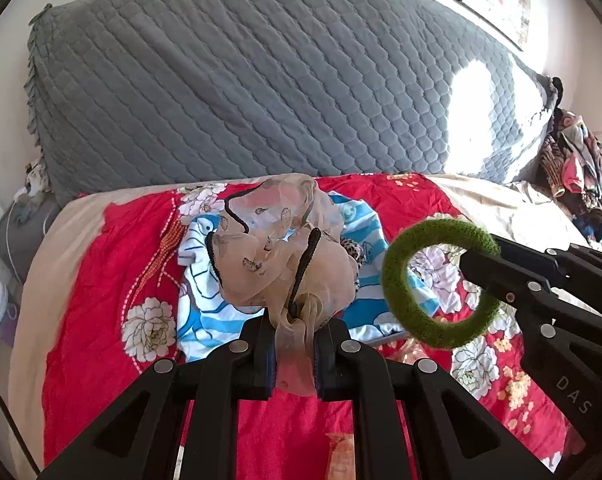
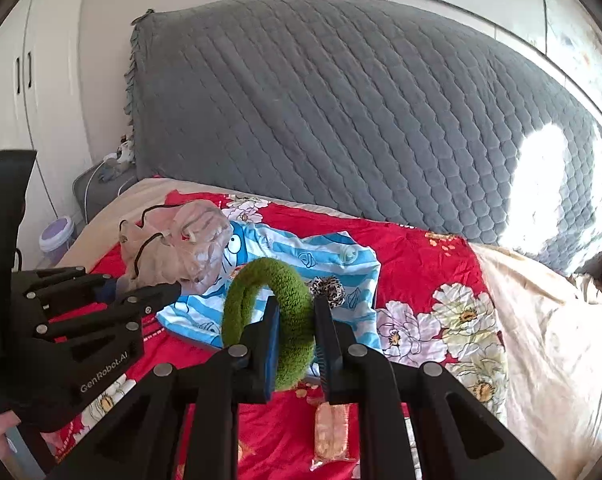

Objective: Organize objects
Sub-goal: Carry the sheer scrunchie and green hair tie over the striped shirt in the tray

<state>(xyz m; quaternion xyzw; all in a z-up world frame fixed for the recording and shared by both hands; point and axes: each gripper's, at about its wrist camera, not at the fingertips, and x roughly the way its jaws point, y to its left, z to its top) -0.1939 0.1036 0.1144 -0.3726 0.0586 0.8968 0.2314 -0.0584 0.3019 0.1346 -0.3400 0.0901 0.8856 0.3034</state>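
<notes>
The left tool (image 1: 295,350) is clamped on the gathered end of a sheer beige scrunchie (image 1: 285,248) trimmed with black cord, holding it up above the bed. The right tool (image 2: 297,340) is clamped on a fuzzy green ring scrunchie (image 2: 269,320), also lifted off the bedding. The left wrist view shows the green ring (image 1: 441,284) face-on as an open loop pinched at its right side by the right tool (image 1: 485,276); the right wrist view shows it edge-on between the fingers, and shows the left tool (image 2: 161,288) from the side with the beige scrunchie (image 2: 181,248) bunched at its tip. Beneath both lies a blue-and-white striped cartoon cloth (image 2: 301,256) on a red floral bedspread (image 1: 101,320), with a leopard-print scrunchie (image 2: 329,284) on the cloth. Only the right wrist view clearly shows a small orange wrapped packet (image 2: 333,432) on the spread. A grey quilted headboard cover (image 1: 261,80) rises behind.
</notes>
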